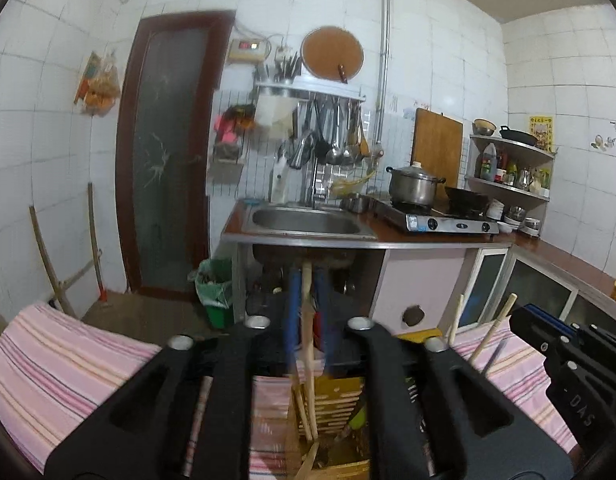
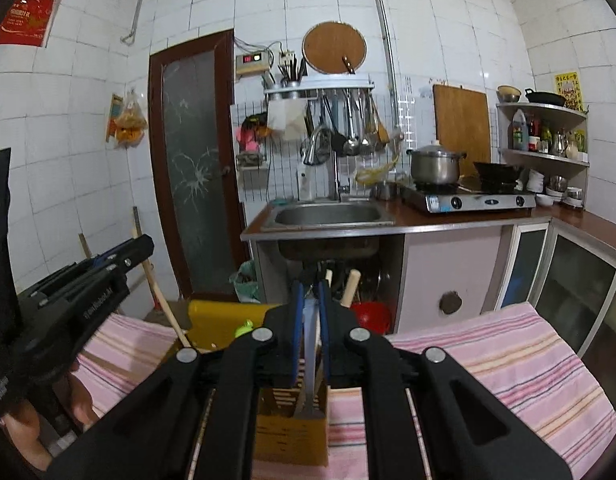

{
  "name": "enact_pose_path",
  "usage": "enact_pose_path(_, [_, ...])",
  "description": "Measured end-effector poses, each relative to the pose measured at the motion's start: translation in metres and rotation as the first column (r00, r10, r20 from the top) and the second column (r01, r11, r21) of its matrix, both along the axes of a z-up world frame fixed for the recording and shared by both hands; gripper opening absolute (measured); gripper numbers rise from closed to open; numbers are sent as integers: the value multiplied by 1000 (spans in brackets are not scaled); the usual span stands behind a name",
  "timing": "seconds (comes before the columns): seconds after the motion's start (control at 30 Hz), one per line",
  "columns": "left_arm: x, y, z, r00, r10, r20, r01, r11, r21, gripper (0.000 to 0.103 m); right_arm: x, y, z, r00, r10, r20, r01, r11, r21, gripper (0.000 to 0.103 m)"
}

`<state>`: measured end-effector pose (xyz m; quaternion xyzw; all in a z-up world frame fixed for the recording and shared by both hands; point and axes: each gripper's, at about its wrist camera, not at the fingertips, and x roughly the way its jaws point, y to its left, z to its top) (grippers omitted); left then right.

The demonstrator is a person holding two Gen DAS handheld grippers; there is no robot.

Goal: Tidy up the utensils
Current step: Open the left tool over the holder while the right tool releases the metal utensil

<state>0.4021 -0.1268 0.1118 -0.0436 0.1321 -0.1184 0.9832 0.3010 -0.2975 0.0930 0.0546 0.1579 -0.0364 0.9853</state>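
Note:
My left gripper (image 1: pixel 307 276) is shut on a wooden chopstick (image 1: pixel 308 340) that stands nearly upright, its lower end inside a yellow wooden utensil holder (image 1: pixel 340 404) on the pink striped cloth (image 1: pixel 68 368). My right gripper (image 2: pixel 310 286) is shut on a pale-handled utensil (image 2: pixel 309 344), whose metal lower end sits in a slot of the yellow holder (image 2: pixel 292 436). A wooden handle (image 2: pixel 350 286) stands just right of my right gripper. Two more wooden sticks (image 1: pixel 494 328) rise at the right of the left wrist view. The other gripper (image 1: pixel 572 364) shows at the right edge there.
A yellow box (image 2: pixel 224 318) with a green item sits behind the holder. A wooden spoon handle (image 2: pixel 164 304) leans at left. Ahead stand the sink (image 2: pixel 328 216), a gas stove (image 2: pixel 468 198) with a pot (image 2: pixel 434 164), corner shelves (image 2: pixel 544 156), a brown door (image 2: pixel 188 160), and a red bucket (image 2: pixel 372 316) under the counter.

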Motion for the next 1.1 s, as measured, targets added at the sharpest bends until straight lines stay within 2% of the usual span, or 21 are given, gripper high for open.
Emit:
enact_pose_path(0.03, [-5,5,5,1000,11,5,-11,1000,-6,53,-6,-1,2,1000,-9,8,9,1000,-2,46])
enact_pose_path(0.07, [-12,10,9,1000,26,18,-26,1000,-15,64,-15,-2,5,999,-28,25,28,1000,-5,76])
enact_pose_path(0.1, [-22,15,16,998,39,39,-38,999,-24,79,-25,-3,9,998,-46,40,47,999,-14,80])
enact_pose_path(0.13, [-31,19,23,998,43,56,-42,999,-26,87,-30,-4,11,998,-53,37,54,998,-22,80])
enact_pose_path(0.23, [-62,29,45,995,53,84,-53,999,-1,96,-48,-11,15,997,-70,10,70,997,-16,84])
enact_pose_path(0.3, [-79,36,54,994,65,83,-67,998,14,98,-66,-13,15,997,-82,17,82,997,-11,94])
enact_pose_path(0.4, [-100,49,60,996,78,42,-80,996,34,98,-84,-7,17,996,-86,20,86,996,-26,99])
enact_pose_path(0.5, [-120,66,55,997,81,-10,-80,996,47,98,-104,5,13,998,-62,16,63,997,-48,99])
enact_pose_path(0.63, [-138,90,39,991,127,-48,-124,990,61,98,-115,24,1,1000,-25,-11,24,997,-69,99])
enact_pose_path(0.83, [-150,127,3,969,183,-167,-174,983,65,98,-116,47,-22,996,36,-84,-43,996,-78,99])
enact_pose_path(0.97, [-156,139,-26,947,251,-201,-228,965,130,98,-111,58,-39,989,63,-134,-73,995,-70,99])
enact_pose_path(1.1, [-154,152,-49,922,290,-256,-264,956,132,98,-103,64,-56,978,77,-192,-89,995,-54,99])
